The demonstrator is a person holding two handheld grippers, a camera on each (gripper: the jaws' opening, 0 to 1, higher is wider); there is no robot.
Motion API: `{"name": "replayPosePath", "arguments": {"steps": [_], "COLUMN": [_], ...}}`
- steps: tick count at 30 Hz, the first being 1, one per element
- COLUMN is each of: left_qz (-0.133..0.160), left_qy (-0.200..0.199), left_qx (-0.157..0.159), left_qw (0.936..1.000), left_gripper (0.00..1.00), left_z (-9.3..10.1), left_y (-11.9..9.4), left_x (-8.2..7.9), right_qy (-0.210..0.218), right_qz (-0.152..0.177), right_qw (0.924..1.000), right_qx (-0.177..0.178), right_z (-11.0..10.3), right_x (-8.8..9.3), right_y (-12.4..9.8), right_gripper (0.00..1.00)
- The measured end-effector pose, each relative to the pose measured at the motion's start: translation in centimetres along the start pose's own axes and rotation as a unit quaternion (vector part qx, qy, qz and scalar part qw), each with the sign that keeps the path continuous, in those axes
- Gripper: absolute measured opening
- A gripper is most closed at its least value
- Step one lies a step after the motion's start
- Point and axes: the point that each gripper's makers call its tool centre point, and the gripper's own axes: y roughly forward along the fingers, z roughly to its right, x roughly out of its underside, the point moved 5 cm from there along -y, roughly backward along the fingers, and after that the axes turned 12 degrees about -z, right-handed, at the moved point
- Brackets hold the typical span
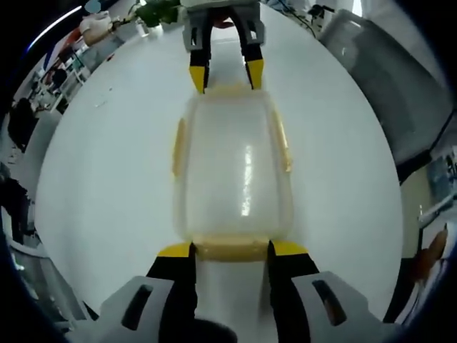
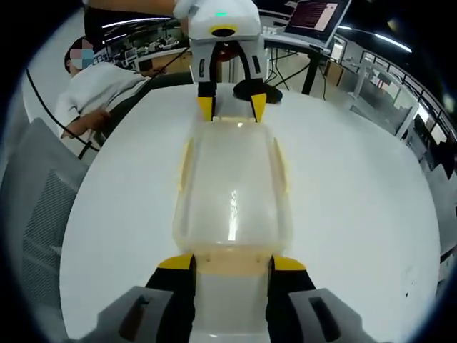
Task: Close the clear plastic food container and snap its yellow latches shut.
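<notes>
A: Two claws on one clear container (image 1: 233, 168), one at each end. In the left gripper view the container lies at centre frame on the white counter (image 1: 107, 179), lid on, long axis running bottom to top.

B: State of the left claw (image 1: 232, 249)?

A: Jaws apart, yellow tips at either side of the near-end yellow latch (image 1: 230, 249) at lower centre. Whether the tips touch the latch, I cannot tell. The right claw (image 1: 226, 76) enters at top centre, jaws apart, its tips at the container's far end.

B: And from the other camera?

A: In the right gripper view, same arrangement mirrored. Container (image 2: 230, 189) at centre frame on the counter (image 2: 357, 200). Right claw (image 2: 232, 263) at lower centre, jaws spread, tips flanking the near-end latch (image 2: 232, 266). Left claw (image 2: 231, 107) at upper centre, jaws apart at the far end.

B: Side latches?

A: Yellow strips along both long sides, left (image 1: 178, 148) and right (image 1: 283, 146) in the left gripper view, lying close against the walls. Whether they are snapped, cannot tell.

B: Surroundings?

A: A person in a white top (image 2: 96, 89) leans at the counter edge, upper left of the right gripper view; a laptop screen (image 2: 318, 14) at upper right. A grey mesh chair back (image 2: 36, 207) at the left edge.
</notes>
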Motion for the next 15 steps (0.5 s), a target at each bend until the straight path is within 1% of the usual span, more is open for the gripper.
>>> {"name": "replayPosePath", "arguments": {"steps": [5, 7, 10, 15], "left_qz": [0.007, 0.000, -0.019, -0.029], "left_qy": [0.004, -0.001, -0.004, -0.013], "left_qx": [0.005, 0.009, 0.013, 0.017], "left_qw": [1.0000, 1.0000, 0.9997, 0.9993], "left_gripper": [0.38, 0.38, 0.38, 0.38], "left_z": [0.04, 0.03, 0.02, -0.02], "left_y": [-0.02, 0.04, 0.14, 0.26], "left_x": [0.11, -0.03, -0.30, -0.31], "right_qy": [-0.001, -0.002, -0.005, -0.003], "right_qz": [-0.006, -0.007, -0.006, -0.001], "right_qw": [1.0000, 1.0000, 1.0000, 1.0000], "right_qx": [-0.001, -0.001, -0.001, -0.002], "right_z": [-0.05, -0.07, -0.08, -0.07], "right_x": [-0.13, -0.16, -0.14, -0.12], "right_y": [0.00, 0.00, -0.01, -0.08], "right_gripper": [0.37, 0.37, 0.37, 0.35]}}
